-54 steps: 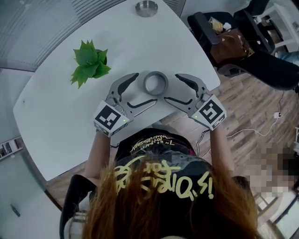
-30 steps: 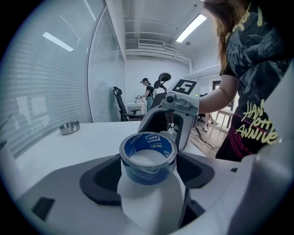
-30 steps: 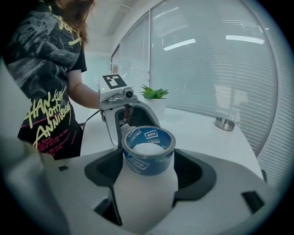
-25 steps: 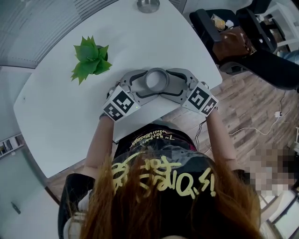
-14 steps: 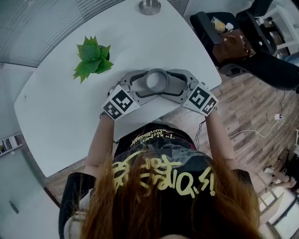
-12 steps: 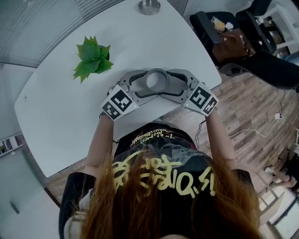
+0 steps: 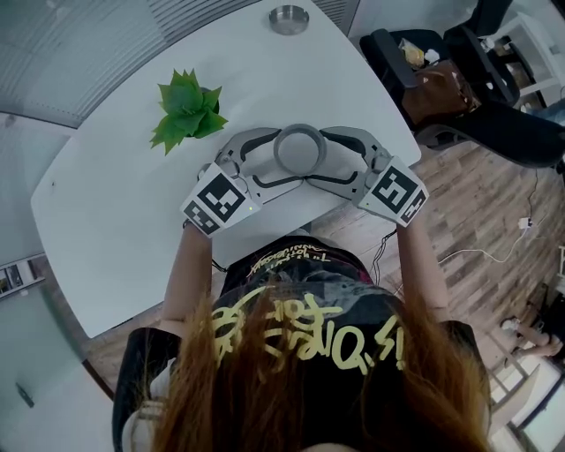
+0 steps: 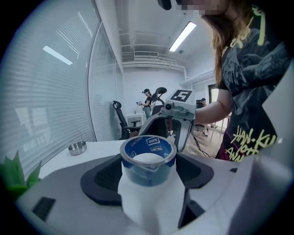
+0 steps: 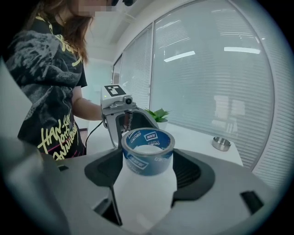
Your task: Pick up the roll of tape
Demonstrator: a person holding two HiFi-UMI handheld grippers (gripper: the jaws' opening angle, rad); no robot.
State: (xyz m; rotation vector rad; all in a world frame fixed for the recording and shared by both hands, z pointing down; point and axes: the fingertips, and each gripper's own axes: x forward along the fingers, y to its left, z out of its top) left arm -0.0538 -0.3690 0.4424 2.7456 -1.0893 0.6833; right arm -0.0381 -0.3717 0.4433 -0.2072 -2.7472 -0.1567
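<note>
The roll of blue tape (image 7: pixel 300 148) hangs a little above the white table (image 7: pixel 115 221), near its front edge. My left gripper (image 7: pixel 284 157) reaches in from the left, one jaw behind the roll and one in front. My right gripper (image 7: pixel 318 156) does the same from the right. In the left gripper view the tape (image 8: pixel 148 158) sits upright between the dark pads (image 8: pixel 103 176), which press its sides. The right gripper view shows the tape (image 9: pixel 148 149) clamped the same way between its pads (image 9: pixel 190 172), with the left gripper (image 9: pixel 117 110) facing it.
A green potted plant (image 7: pixel 185 110) stands on the table just left of and behind the grippers. A small metal dish (image 7: pixel 289 18) sits at the far edge. Dark office chairs (image 7: pixel 459 79) stand on the wooden floor to the right.
Both grippers, open beside the roll at first, closed around it from either side. In the last half second they rose together with the roll off the table.
</note>
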